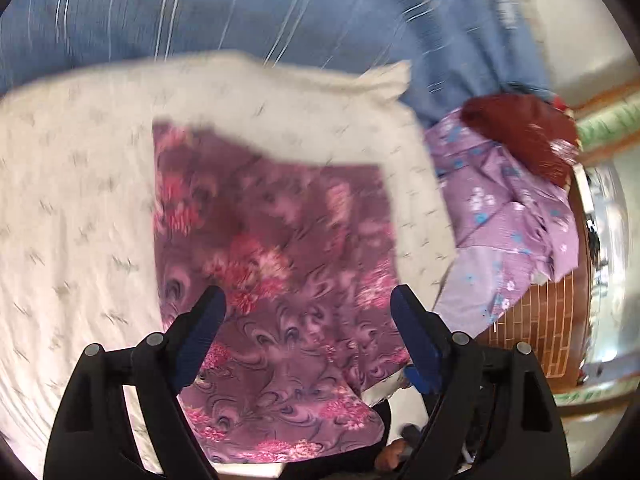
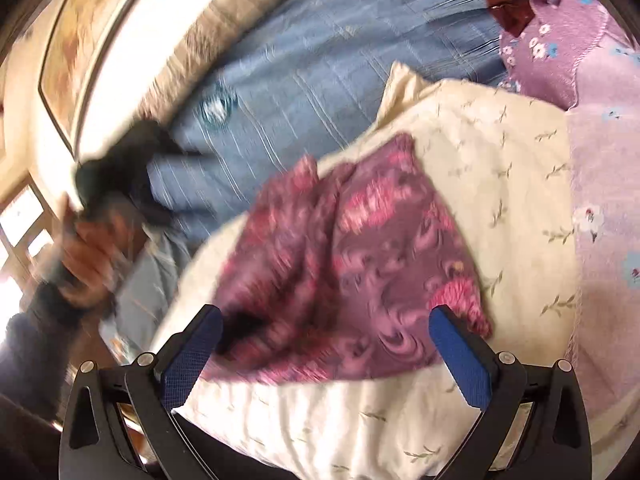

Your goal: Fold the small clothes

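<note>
A purple cloth with pink flower print [image 1: 272,248] lies on a cream pillow [image 1: 80,200] with small grey sprigs. My left gripper [image 1: 308,304] is open above the cloth's near part, its blue pads apart and empty. In the right wrist view the same cloth [image 2: 360,264] lies rumpled on the cream pillow [image 2: 500,184]. My right gripper [image 2: 328,324] is open over the cloth's near edge, holding nothing. The left hand and its gripper [image 2: 116,168] show blurred at the left of that view, away from the cloth.
A blue striped bedspread [image 1: 280,12] lies beyond the pillow. A lilac flowered cloth [image 1: 504,208] and a dark red garment [image 1: 524,132] lie to the right. A brown brick-pattern surface [image 1: 536,332] is at the bed's right edge. A framed headboard [image 2: 92,52] stands at the left.
</note>
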### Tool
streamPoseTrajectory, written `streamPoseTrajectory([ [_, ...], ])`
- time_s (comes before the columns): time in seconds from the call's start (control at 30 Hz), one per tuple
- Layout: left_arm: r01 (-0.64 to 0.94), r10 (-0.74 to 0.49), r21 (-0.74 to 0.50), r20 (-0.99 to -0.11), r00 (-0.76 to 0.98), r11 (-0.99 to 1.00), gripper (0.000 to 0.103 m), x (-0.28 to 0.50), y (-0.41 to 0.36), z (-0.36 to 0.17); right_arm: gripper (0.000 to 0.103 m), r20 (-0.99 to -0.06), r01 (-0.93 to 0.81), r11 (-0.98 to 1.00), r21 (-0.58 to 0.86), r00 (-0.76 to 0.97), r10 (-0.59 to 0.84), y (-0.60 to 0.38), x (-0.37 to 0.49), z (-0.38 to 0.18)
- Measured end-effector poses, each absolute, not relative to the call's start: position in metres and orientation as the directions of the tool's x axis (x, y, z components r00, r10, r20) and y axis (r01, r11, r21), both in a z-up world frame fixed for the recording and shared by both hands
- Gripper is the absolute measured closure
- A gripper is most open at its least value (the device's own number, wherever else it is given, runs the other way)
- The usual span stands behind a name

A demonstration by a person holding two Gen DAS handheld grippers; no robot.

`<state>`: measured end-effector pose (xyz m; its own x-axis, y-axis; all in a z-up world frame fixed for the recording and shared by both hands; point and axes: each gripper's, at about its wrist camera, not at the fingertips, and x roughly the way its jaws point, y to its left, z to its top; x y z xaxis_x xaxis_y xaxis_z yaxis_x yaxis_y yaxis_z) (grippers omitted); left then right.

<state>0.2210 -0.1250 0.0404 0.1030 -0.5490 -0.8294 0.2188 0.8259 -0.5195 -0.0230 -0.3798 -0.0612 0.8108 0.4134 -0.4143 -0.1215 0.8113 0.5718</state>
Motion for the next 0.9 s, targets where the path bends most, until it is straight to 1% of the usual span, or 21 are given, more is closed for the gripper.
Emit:
streamPoseTrajectory([
  [0.07, 0.195, -0.546, -0.524, -0.834, 0.082, 0.829, 0.018, 0.225, -0.136, 0.026, 0.0, -0.387, -0.184, 0.772, 0.608, 0.781, 0.491, -0.376, -0.014, -0.055],
  [0.13, 0.189, -0.542, -0.521, -0.837, 0.078, 0.832, 0.018, 0.227, -0.145, 0.019, 0.001, -0.434, -0.216, 0.78, 0.588, 0.729, 0.529, -0.361, -0.001, -0.055],
  [0.2, 0.179, -0.521, -0.503, -0.85, 0.074, 0.846, 0.018, 0.234, -0.163, 0.013, 0.005, -0.476, -0.237, 0.788, 0.568, 0.687, 0.549, -0.344, 0.01, -0.062],
  [0.3, 0.173, -0.456, -0.441, -0.888, 0.06, 0.881, 0.018, 0.247, -0.189, 0.002, 0.018, -0.504, -0.27, 0.766, 0.583, 0.62, 0.602, -0.326, 0.025, -0.071],
  [0.37, 0.175, -0.392, -0.378, -0.918, 0.052, 0.909, 0.019, 0.256, -0.202, -0.006, 0.036, -0.511, -0.282, 0.755, 0.592, 0.593, 0.622, -0.321, 0.033, -0.077],
  [0.4, 0.178, -0.365, -0.351, -0.93, 0.049, 0.919, 0.02, 0.258, -0.206, -0.009, 0.041, -0.516, -0.278, 0.75, 0.6, 0.582, 0.629, -0.321, 0.036, -0.081],
  [0.43, 0.187, -0.328, -0.314, -0.943, 0.049, 0.931, 0.024, 0.259, -0.211, -0.012, 0.05, -0.516, -0.274, 0.745, 0.608, 0.577, 0.633, -0.322, 0.038, -0.084],
  [0.47, 0.207, -0.285, -0.266, -0.956, 0.065, 0.941, 0.045, 0.26, -0.215, -0.013, 0.064, -0.514, -0.272, 0.738, 0.617, 0.571, 0.64, -0.324, 0.041, -0.087],
  [0.5, 0.215, -0.254, -0.23, -0.963, 0.088, 0.949, 0.063, 0.258, -0.216, -0.012, 0.073, -0.514, -0.275, 0.734, 0.62, 0.565, 0.646, -0.323, 0.036, -0.09],
  [0.53, 0.219, -0.237, -0.209, -0.965, 0.108, 0.953, 0.085, 0.256, -0.215, -0.011, 0.091, -0.515, -0.284, 0.729, 0.623, 0.554, 0.655, -0.324, 0.036, -0.092],
  [0.63, 0.193, -0.283, -0.256, -0.951, 0.127, 0.947, 0.093, 0.249, -0.204, -0.006, 0.094, -0.5, -0.306, 0.718, 0.625, 0.55, 0.669, -0.322, 0.032, -0.09],
  [0.67, 0.186, -0.315, -0.289, -0.94, 0.129, 0.939, 0.094, 0.245, -0.201, -0.002, 0.095, -0.482, -0.322, 0.707, 0.63, 0.552, 0.681, -0.323, 0.031, -0.086],
  [0.77, 0.187, -0.416, -0.388, -0.899, 0.137, 0.902, 0.094, 0.233, -0.197, 0.022, 0.096, -0.387, -0.38, 0.675, 0.632, 0.6, 0.7, -0.337, 0.019, -0.059],
  [0.83, 0.225, -0.492, -0.455, -0.856, 0.155, 0.862, 0.094, 0.224, -0.206, 0.046, 0.096, -0.325, -0.401, 0.683, 0.611, 0.659, 0.678, -0.356, 0.006, -0.038],
  [0.9, 0.276, -0.518, -0.464, -0.839, 0.17, 0.842, 0.093, 0.222, -0.226, 0.056, 0.096, -0.319, -0.38, 0.729, 0.569, 0.716, 0.621, -0.375, -0.006, -0.029],
])
